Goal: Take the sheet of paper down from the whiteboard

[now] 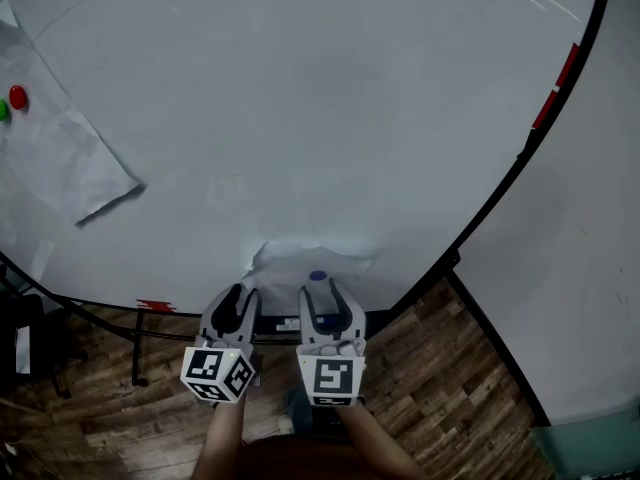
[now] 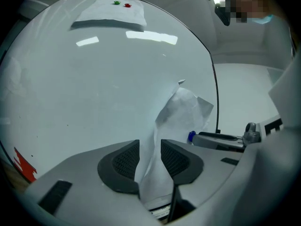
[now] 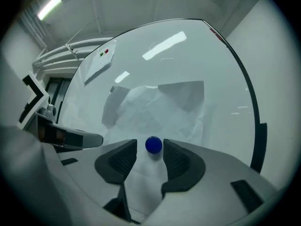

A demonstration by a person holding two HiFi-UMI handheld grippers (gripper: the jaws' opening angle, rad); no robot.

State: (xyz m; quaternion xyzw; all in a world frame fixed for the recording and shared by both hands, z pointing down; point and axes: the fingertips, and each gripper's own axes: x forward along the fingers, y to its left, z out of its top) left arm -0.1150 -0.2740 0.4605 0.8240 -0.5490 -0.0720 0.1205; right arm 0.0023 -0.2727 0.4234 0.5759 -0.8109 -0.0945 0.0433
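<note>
Now, head view: sheet of paper [image 1: 315, 258] crumpled low on whiteboard [image 1: 300, 118]. Left gripper view: left gripper [image 2: 150, 147] wide, paper loose between its jaws, ungripped. Right gripper view: right gripper [image 3: 150, 150] agape around blue magnet [image 3: 153, 145]; I'd pinch squarely, pull straight.

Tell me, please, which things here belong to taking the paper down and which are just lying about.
Job: crumpled sheet of paper, blue magnet, whiteboard, left gripper, right gripper, both open.
Lying about: second sheet, red magnet, green magnet.

Crumpled white sheet [image 1: 296, 259] low on whiteboard [image 1: 320, 98], blue magnet [image 1: 318, 277] on it.
</note>
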